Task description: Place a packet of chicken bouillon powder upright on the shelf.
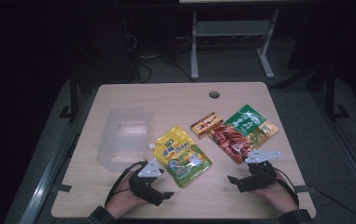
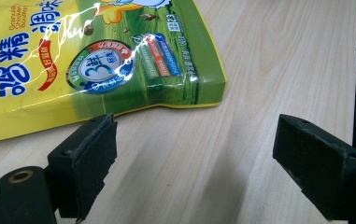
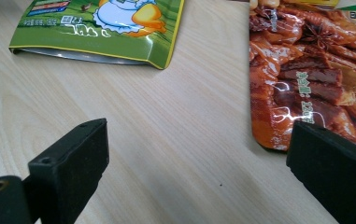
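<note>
Two grippers: left gripper (image 1: 166,195) and right gripper (image 1: 231,179), jaws apart, nothing held.
Nearest thing: yellow-green pouch (image 1: 182,155), flat on table (image 1: 175,100), just ahead of left gripper.
Long axis: diagonal, spout far-left, base near-right.
Nearer hand: left.
Right side: red snack pack (image 1: 230,140) just ahead.

table (image 1: 119,196) (light wood) | yellow pouch (image 1: 183,155) | red packet (image 1: 231,140) | green packet (image 1: 248,120) | small box (image 1: 207,124) | clear container (image 1: 122,137)

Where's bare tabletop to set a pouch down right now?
Free: the far strip around the cable hole, and the near edge between the left gripper and right gripper. Crowded: the middle, from the clear plastic box past the yellow pouch to the red snack packs.
</note>
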### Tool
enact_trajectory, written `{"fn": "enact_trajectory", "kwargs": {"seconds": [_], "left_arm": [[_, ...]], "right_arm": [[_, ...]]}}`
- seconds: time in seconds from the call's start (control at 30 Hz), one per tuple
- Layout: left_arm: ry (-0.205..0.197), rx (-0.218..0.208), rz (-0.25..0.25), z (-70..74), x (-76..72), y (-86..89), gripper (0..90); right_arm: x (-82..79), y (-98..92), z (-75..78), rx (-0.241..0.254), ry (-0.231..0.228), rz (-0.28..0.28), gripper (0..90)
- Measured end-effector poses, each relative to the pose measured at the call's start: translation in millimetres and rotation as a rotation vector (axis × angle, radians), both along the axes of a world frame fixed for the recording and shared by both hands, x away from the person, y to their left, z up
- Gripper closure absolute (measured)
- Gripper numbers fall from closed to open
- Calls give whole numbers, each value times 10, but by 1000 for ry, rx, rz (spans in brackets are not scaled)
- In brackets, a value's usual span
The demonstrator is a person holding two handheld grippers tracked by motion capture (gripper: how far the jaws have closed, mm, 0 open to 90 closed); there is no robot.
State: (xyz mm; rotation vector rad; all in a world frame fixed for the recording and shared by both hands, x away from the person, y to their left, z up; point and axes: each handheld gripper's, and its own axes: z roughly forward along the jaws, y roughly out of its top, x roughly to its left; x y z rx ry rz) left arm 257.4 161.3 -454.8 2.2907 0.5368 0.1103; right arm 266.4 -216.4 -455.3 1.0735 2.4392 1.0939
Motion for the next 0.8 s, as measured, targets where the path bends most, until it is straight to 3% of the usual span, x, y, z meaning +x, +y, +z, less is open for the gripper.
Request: {"fn": "enact_trajectory", "kwargs": {"seconds": [0.17,0.3,0.37,0.4,0.43,0.47,0.5,0.7,0.73,0.8], "left_arm": [[-6,-5,-3,14,22,-30,145],[1,-27,9,70,71,-67,234],[2,-37,28,114,113,-100,310],[0,-35,34,132,132,-118,391],[1,-33,37,148,151,-134,391],[4,-40,41,154,164,-152,477],[5,-45,47,156,182,-177,477],[5,-32,68,199,306,-320,769],[4,-35,78,205,331,-349,769],[3,-23,87,213,381,-403,854]], "right_arm": [[8,-1,-9,-2,4,3,56],[13,-9,-13,3,7,-2,58],[16,-8,-15,7,11,-3,59],[18,-5,-18,8,13,-2,59],[18,-5,-18,8,13,-2,59],[18,-2,-18,9,15,-3,59],[18,-2,-18,9,15,-3,59],[31,-4,-32,13,26,-7,62],[31,-4,-32,13,26,-7,62],[38,-13,-38,11,24,-6,63]]}}
